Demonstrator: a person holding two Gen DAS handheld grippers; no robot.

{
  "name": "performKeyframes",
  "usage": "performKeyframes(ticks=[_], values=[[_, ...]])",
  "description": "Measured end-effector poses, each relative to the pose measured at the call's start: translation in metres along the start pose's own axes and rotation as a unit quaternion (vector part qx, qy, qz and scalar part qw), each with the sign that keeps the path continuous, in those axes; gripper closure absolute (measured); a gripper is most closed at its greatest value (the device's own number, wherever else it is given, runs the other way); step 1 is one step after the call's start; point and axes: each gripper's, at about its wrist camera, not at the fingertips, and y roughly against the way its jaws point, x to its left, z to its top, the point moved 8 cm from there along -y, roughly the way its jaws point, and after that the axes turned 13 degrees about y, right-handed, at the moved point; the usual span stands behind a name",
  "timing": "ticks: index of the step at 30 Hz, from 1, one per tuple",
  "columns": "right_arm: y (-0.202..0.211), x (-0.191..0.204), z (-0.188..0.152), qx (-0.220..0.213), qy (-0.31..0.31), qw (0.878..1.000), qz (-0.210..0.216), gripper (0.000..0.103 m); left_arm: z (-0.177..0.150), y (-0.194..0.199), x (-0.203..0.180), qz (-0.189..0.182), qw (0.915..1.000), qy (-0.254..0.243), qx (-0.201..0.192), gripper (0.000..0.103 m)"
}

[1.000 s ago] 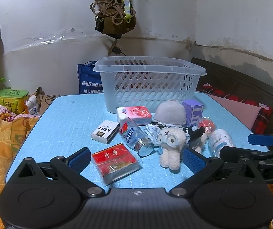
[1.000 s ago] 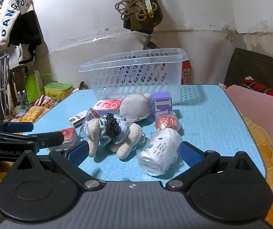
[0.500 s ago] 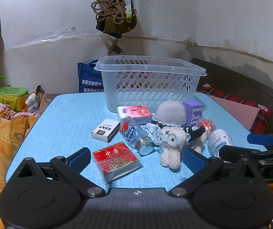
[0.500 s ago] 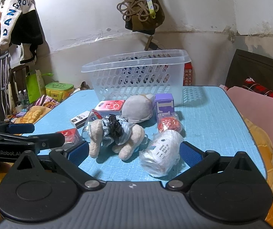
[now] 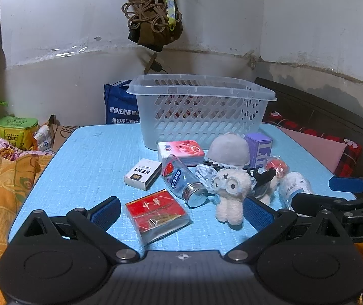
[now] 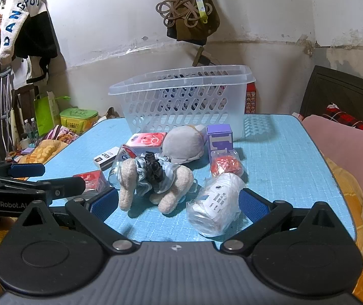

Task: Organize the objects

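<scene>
A clear plastic basket (image 5: 201,106) (image 6: 181,101) stands at the back of the blue table (image 5: 92,157) (image 6: 278,157). In front of it lie a red cigarette pack (image 5: 156,214), a white KENT pack (image 5: 143,174), a small bottle (image 5: 184,180), a pink tissue pack (image 5: 181,151), a grey cap (image 5: 228,150) (image 6: 184,143), a purple box (image 5: 260,148) (image 6: 219,138), a plush sheep (image 5: 229,195) (image 6: 153,181), a red snack bag (image 6: 226,165) and a white wrapped roll (image 6: 215,204). My left gripper (image 5: 181,211) is open around the red pack. My right gripper (image 6: 179,203) is open, near the sheep and roll.
An orange blanket (image 5: 1,183) lies left of the table, with a green tin (image 5: 16,128) and a blue bag (image 5: 120,106) behind. A pink pillow (image 6: 346,147) and a dark headboard (image 6: 346,94) are on the right. Bags and cords (image 5: 153,20) hang on the wall.
Both grippers have drifted slightly; the views have shifted a little. Nothing on the table has moved and both grippers remain open.
</scene>
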Motion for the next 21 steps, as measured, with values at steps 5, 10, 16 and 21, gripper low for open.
performKeyframes(ticks=[5, 10, 16, 21], values=[[-0.001, 0.001, 0.0, 0.003, 0.01, 1.0, -0.011, 0.0, 0.003, 0.0, 0.005, -0.002, 0.9999, 0.011, -0.008, 0.0], [-0.003, -0.003, 0.001, 0.002, 0.005, 1.0, -0.017, 0.0, 0.011, -0.001, 0.007, -0.018, 0.999, 0.02, -0.036, 0.0], [-0.01, -0.013, 0.003, 0.005, 0.005, 0.999, -0.046, 0.0, 0.022, -0.017, 0.01, -0.018, 0.9983, 0.009, -0.054, 0.0], [-0.017, -0.017, 0.004, 0.005, -0.002, 0.999, -0.04, 0.0, 0.028, -0.018, 0.01, -0.016, 0.9981, -0.008, -0.058, 0.0]])
